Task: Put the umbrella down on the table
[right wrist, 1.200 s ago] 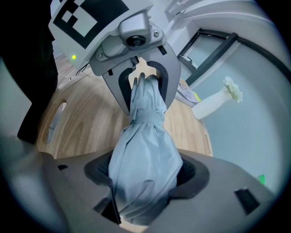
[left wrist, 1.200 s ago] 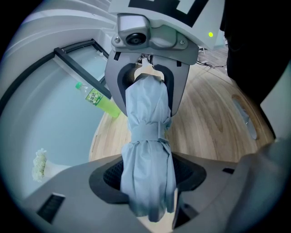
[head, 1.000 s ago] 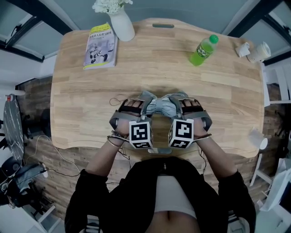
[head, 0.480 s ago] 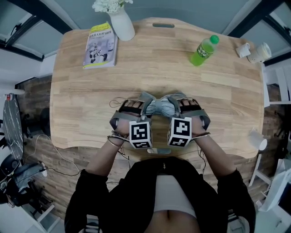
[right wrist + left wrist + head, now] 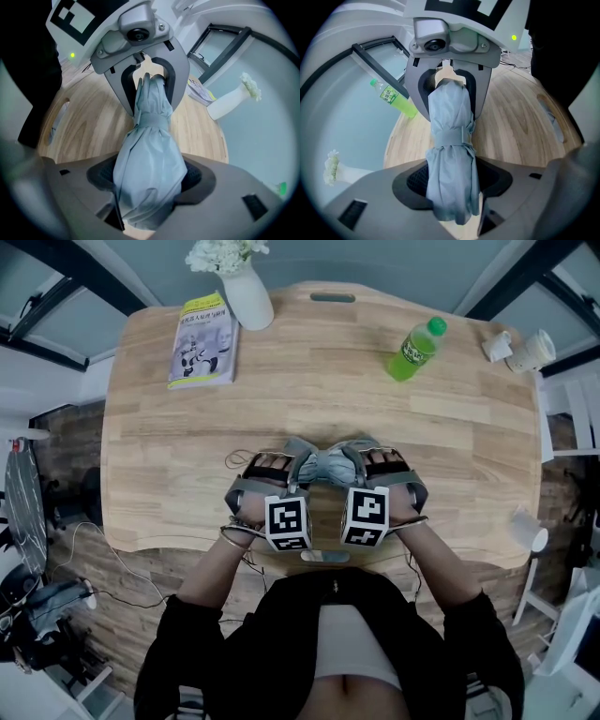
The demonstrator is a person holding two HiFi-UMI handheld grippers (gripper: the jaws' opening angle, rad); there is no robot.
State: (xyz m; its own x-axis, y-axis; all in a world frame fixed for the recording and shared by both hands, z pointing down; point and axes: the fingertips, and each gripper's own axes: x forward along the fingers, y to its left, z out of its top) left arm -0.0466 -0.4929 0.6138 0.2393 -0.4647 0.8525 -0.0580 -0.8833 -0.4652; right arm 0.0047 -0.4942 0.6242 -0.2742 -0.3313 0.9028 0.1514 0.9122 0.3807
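A folded grey-blue umbrella (image 5: 323,465) lies crosswise between my two grippers over the near middle of the wooden table (image 5: 450,456). My left gripper (image 5: 279,465) is shut on its left end, where the bunched fabric (image 5: 452,183) fills the jaws. My right gripper (image 5: 379,465) is shut on the other end (image 5: 150,173). In each gripper view the umbrella runs straight from my own jaws to the facing gripper (image 5: 450,61) (image 5: 145,51). The strap (image 5: 449,136) wraps the canopy. Whether the umbrella touches the tabletop I cannot tell.
At the back of the table stand a white vase with flowers (image 5: 246,292), a book (image 5: 204,338) and a green bottle (image 5: 412,350). Paper cups (image 5: 525,348) sit at the far right corner. The table's near edge (image 5: 323,557) is just under my hands.
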